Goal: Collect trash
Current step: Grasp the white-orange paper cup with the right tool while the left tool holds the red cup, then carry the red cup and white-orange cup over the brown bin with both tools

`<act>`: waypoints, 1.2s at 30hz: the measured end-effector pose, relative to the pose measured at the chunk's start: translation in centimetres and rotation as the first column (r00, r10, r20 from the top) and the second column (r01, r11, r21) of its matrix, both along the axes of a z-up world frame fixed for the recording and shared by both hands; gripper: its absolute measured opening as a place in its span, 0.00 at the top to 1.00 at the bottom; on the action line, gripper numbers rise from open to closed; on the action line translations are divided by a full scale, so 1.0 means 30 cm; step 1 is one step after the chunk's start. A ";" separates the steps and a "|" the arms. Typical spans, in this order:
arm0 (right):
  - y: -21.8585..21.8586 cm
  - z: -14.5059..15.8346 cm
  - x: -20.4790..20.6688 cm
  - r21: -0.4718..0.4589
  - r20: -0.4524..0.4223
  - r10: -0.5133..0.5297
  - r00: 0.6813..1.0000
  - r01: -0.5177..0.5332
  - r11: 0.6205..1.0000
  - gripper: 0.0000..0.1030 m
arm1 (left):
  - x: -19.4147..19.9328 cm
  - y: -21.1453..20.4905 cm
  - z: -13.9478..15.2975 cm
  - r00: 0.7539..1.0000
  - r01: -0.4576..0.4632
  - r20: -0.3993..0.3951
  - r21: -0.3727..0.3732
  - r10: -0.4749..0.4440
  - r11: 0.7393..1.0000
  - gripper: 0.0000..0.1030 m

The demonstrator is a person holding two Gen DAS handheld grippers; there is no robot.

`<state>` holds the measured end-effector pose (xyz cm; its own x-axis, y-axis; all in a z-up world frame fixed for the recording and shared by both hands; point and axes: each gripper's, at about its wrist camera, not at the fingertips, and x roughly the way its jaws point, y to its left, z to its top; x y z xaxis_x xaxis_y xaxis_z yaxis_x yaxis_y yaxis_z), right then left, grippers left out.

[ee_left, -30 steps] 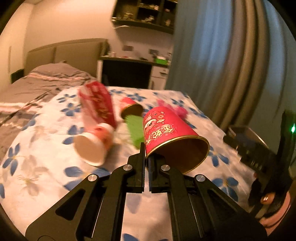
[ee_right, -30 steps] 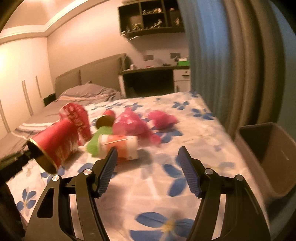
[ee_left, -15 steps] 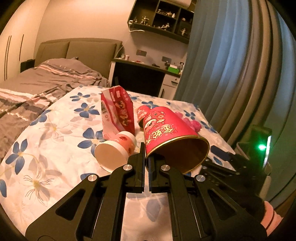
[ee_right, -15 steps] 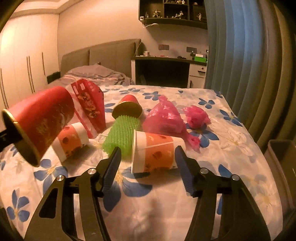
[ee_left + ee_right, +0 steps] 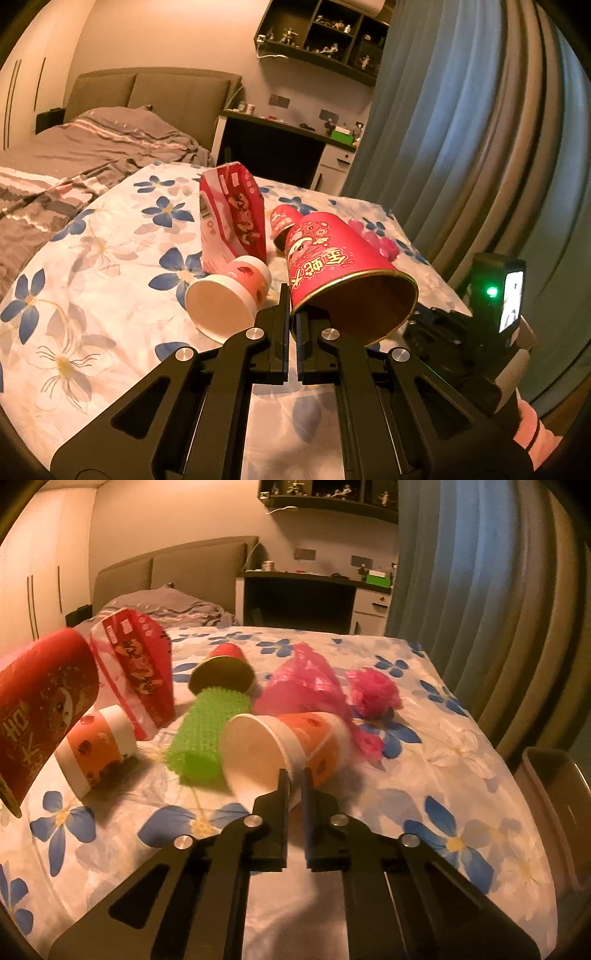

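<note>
1. While most of the litter is still spread over the flower-printed bedspread (image 5: 454,812), my left gripper (image 5: 291,295) is pinched tight on the rim of a large red paper cup with gold lip and printed characters (image 5: 332,266), which hangs clear of the bed
2. My right gripper (image 5: 293,779) has just been closing, and its jaws now clamp the rim wall of a white and orange paper cup lying on its side (image 5: 280,746), which still rests on the bed
3. So I judge two pieces secured, neither dropped yet into the grey bin (image 5: 554,797) at the bed's right edge; I cannot see inside it
4. Left to gather, as far as I see: a second white and orange cup (image 5: 92,753), a red printed paper bag (image 5: 140,668), a small red cup with gold rim (image 5: 225,668), a green knobbly roll (image 5: 207,738), a pink plastic bag (image 5: 306,686) and a crumpled pink wad (image 5: 373,690)
5. By my reckoning the job is early, with most pieces untouched
</note>
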<state>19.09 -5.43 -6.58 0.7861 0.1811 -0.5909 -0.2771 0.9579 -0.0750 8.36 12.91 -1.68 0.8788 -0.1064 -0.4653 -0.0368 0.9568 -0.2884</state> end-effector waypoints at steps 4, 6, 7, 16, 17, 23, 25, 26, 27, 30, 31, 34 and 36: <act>-0.051 0.019 -0.019 0.022 0.022 -0.017 1.000 0.017 1.000 0.96 | 0.001 -0.011 -0.003 1.000 0.003 -0.004 0.004 -0.003 1.000 0.98; -0.080 0.032 -0.033 0.038 0.033 -0.025 0.999 0.024 0.999 0.96 | 0.004 -0.021 0.000 1.000 0.006 -0.004 0.008 -0.006 1.000 0.98; -0.103 0.043 -0.045 0.053 0.040 -0.027 0.999 0.025 0.998 0.96 | 0.004 -0.026 0.001 1.000 0.008 -0.004 0.011 -0.008 1.000 0.98; -0.265 0.115 -0.141 0.128 0.099 -0.053 0.994 0.041 0.991 0.96 | 0.027 -0.128 0.027 0.999 0.054 0.004 0.043 -0.054 0.998 0.98; -0.286 0.124 -0.152 0.138 0.107 -0.060 0.992 0.045 0.989 0.96 | 0.031 -0.143 0.030 0.998 0.060 0.006 0.047 -0.060 0.997 0.98; -0.434 0.181 -0.208 0.180 0.158 -0.127 0.979 0.098 0.979 0.96 | 0.069 -0.265 0.064 0.991 0.130 0.024 0.058 -0.132 0.990 0.98; -0.488 0.195 -0.219 0.186 0.173 -0.159 0.972 0.126 0.974 0.96 | 0.088 -0.319 0.077 0.985 0.169 0.031 0.056 -0.171 0.984 0.98; -0.519 0.199 -0.225 0.192 0.180 -0.179 0.967 0.144 0.971 0.96 | 0.100 -0.349 0.083 0.981 0.188 0.033 0.056 -0.190 0.980 0.98; -0.548 0.203 -0.230 0.198 0.186 -0.198 0.962 0.161 0.967 0.96 | 0.114 -0.390 0.088 0.976 0.214 0.036 0.058 -0.216 0.975 0.98; -0.663 0.215 -0.246 0.219 0.198 -0.273 0.941 0.229 0.949 0.96 | 0.147 -0.498 0.100 0.958 0.279 0.044 0.062 -0.282 0.958 0.98; -0.687 0.215 -0.249 0.222 0.201 -0.289 0.936 0.244 0.944 0.96 | 0.155 -0.528 0.102 0.952 0.299 0.047 0.062 -0.302 0.952 0.98; -0.805 0.221 -0.264 0.235 0.209 -0.367 0.907 0.317 0.919 0.96 | 0.194 -0.645 0.108 0.927 0.369 0.053 0.059 -0.372 0.928 0.98; -0.879 0.218 -0.271 0.243 0.208 -0.409 0.889 0.358 0.902 0.96 | 0.220 -0.724 0.106 0.909 0.410 0.052 0.055 -0.413 0.910 0.98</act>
<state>10.97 -31.80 -0.05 0.9328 -0.0744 -0.3527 0.1181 0.9875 0.1040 14.96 -8.80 1.50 0.7879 -0.4462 -0.4243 0.3792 0.8946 -0.2366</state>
